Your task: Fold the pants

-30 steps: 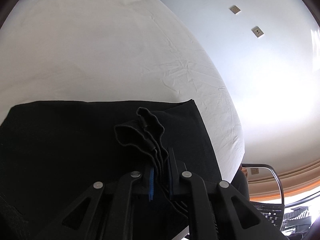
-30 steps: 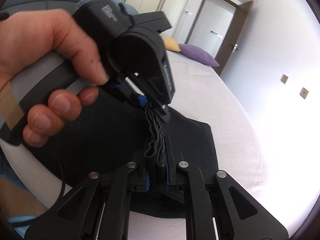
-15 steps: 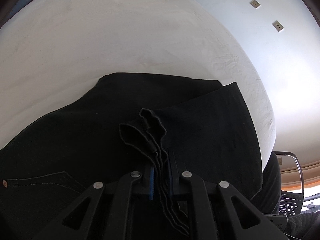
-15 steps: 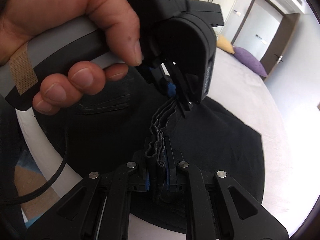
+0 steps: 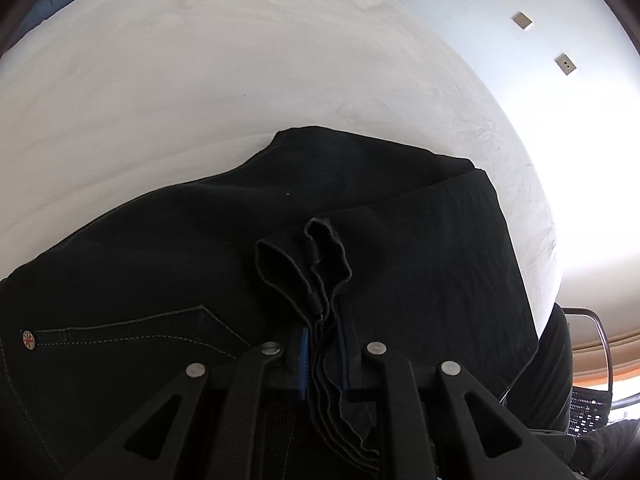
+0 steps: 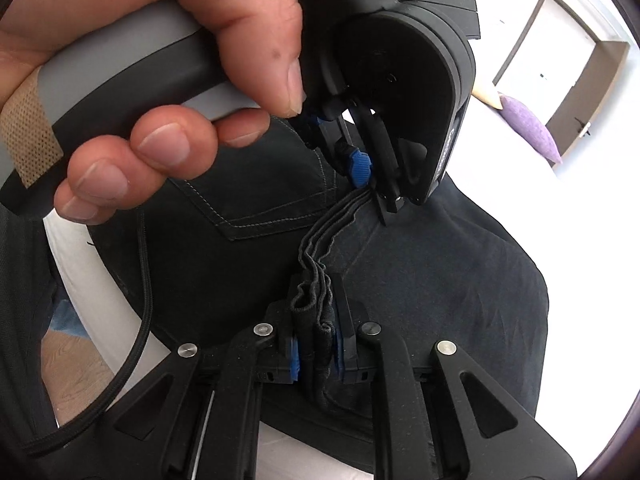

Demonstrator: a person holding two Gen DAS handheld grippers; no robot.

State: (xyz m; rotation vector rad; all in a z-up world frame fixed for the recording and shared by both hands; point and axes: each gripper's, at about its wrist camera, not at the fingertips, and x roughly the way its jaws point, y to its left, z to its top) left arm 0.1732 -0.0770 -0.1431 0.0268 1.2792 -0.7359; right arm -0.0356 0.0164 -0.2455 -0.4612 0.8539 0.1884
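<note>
Black pants lie folded over on the white bed, with a stitched back pocket showing. My left gripper has several stacked hem layers between its blue pads, and its jaws are opening. In the right wrist view a hand carries that left gripper close above the pocket. My right gripper pinches the same bunched hem, and its jaws are opening too. The hem strip runs slack between the two grippers, low over the pants.
A purple pillow and a dark-framed door lie beyond the bed. A black cable hangs at the left. A chair stands off the bed's right edge, and wall sockets sit on the white wall.
Both grippers have come down toward the bed with the hem. More of the pants, and the pocket, now lie under them. The left gripper looms closer in the right wrist view.
</note>
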